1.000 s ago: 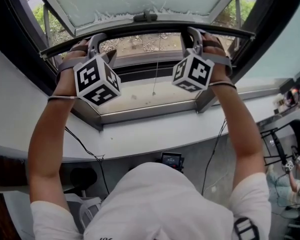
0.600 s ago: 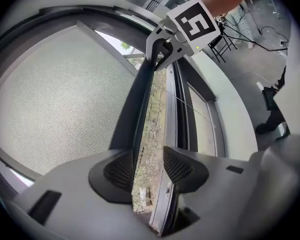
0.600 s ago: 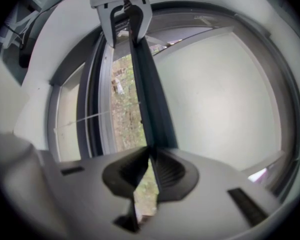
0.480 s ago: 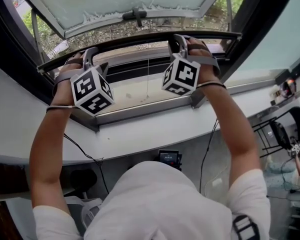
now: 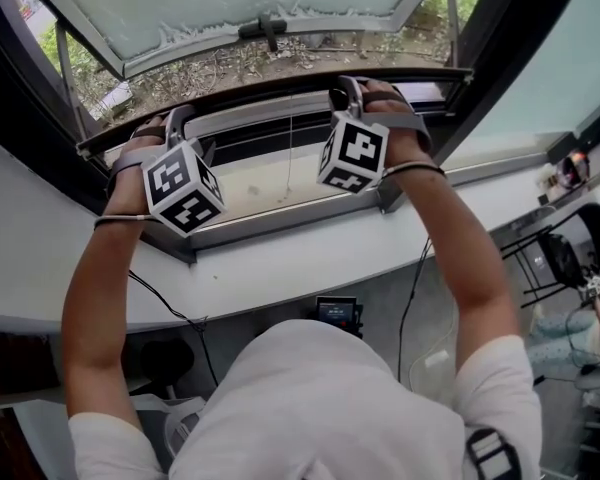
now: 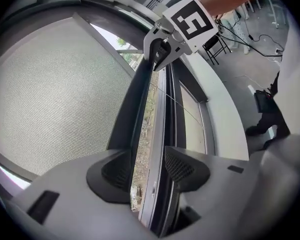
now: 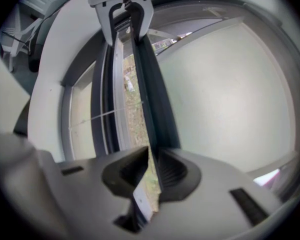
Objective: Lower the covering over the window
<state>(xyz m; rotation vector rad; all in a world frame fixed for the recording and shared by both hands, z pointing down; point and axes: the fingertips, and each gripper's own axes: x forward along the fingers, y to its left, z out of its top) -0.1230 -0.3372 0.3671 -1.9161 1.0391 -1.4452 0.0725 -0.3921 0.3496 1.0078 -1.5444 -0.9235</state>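
The covering is a grey mesh blind [image 6: 55,99] with a dark bottom bar [image 5: 280,90] that runs across the window just above the sill. My left gripper [image 5: 178,120] is at the bar's left end. Its jaws are opening around the bar [image 6: 135,109]: the left pad [image 6: 115,171] lies along it and the right pad [image 6: 185,168] stands off it. My right gripper [image 5: 346,93] is shut on the bar [image 7: 149,99] right of the middle, with both pads [image 7: 172,171] tight against it. Each gripper view shows the other gripper on the bar, the right gripper [image 6: 162,46] and the left gripper [image 7: 125,9].
Behind the blind an outward-tilted window sash with a handle [image 5: 265,28] stands open. A thin pull cord [image 5: 289,158] hangs over the inner sill [image 5: 250,183]. A white ledge [image 5: 310,258] runs below. Cables, a small screen [image 5: 340,313] and chairs [image 5: 550,258] lie lower down.
The bottom bar has come down toward the sill, and both grippers have moved down with it. More of the sash shows above the bar.
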